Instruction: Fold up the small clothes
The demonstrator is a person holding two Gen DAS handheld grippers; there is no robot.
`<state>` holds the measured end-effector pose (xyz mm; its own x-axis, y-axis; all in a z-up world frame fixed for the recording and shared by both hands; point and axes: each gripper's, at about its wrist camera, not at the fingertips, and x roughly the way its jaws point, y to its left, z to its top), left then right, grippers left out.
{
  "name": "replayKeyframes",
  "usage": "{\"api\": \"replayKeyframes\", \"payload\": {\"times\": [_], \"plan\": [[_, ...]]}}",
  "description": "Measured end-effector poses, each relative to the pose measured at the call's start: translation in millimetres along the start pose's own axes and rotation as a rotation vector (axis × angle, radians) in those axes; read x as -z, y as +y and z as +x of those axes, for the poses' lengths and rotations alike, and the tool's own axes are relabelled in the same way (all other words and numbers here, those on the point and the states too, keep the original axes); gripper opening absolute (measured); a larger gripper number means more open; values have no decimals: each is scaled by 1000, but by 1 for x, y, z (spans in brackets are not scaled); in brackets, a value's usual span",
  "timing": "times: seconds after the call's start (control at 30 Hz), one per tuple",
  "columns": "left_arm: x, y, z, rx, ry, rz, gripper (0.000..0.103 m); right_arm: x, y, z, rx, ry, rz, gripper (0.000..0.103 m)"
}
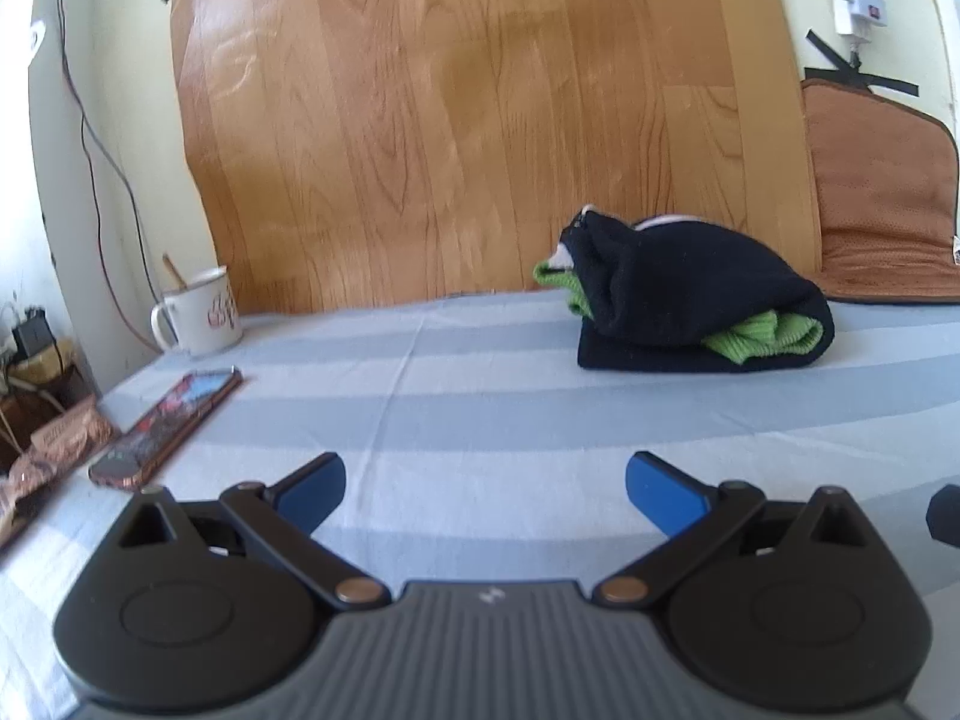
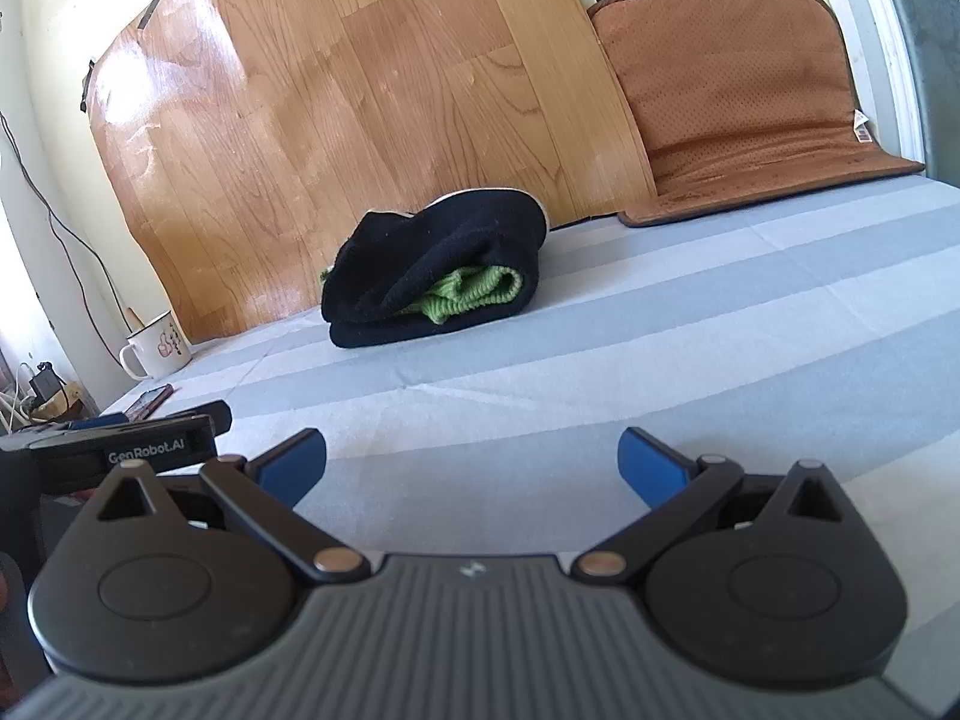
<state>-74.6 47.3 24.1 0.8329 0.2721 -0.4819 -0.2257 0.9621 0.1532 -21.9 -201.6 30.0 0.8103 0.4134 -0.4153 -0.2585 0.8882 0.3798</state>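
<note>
Wood-grain sheeting (image 1: 480, 120) leaned against the wall far ahead of both claws, the largest thing in either view. Below it spread the surface (image 1: 480, 420), covered in a cloth of pale blue and white stripes, which ran from under the claws to the foot of the sheeting. A brown padded mat (image 2: 750, 108) stood propped against the wall ahead and to the right of the right claw, its lower edge lying on the striped cloth.

The folded clothes (image 1: 696, 300) sat as a black bundle with a green knitted piece showing from its open end and a bit of white at the top. It lay on the cloth ahead and to the right of the left claw (image 1: 486, 489), ahead and slightly left of the right claw (image 2: 474, 462), well apart from both and near the sheeting.

Both claws hung low over the cloth with their blue-tipped fingers spread wide and nothing between them. The left claw's body showed just to the left of the right one in the right wrist view.

A white mug (image 1: 201, 315) stood ahead and far left of the left claw, a stick rising from it. A phone (image 1: 168, 426) lay flat nearer, to the left.
</note>
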Motion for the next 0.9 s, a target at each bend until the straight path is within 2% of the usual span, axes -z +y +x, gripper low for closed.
{"api": "replayKeyframes", "payload": {"times": [0.13,0.23,0.43,0.67,0.9], "plan": [[-1,0,0,14,56,-12,103,0,0,-1,-4,-6,0,103],[-1,-4,-6,1,56,12,103,-1,0,-2,-7,-11,-1,103],[-5,-7,-11,28,91,10,103,0,0,-4,-13,-21,-2,103],[-6,-11,-13,26,106,6,103,-1,0,-5,-21,-27,-4,103],[-5,-20,-17,67,102,37,103,-1,-2,-7,-13,-44,8,103]]}}
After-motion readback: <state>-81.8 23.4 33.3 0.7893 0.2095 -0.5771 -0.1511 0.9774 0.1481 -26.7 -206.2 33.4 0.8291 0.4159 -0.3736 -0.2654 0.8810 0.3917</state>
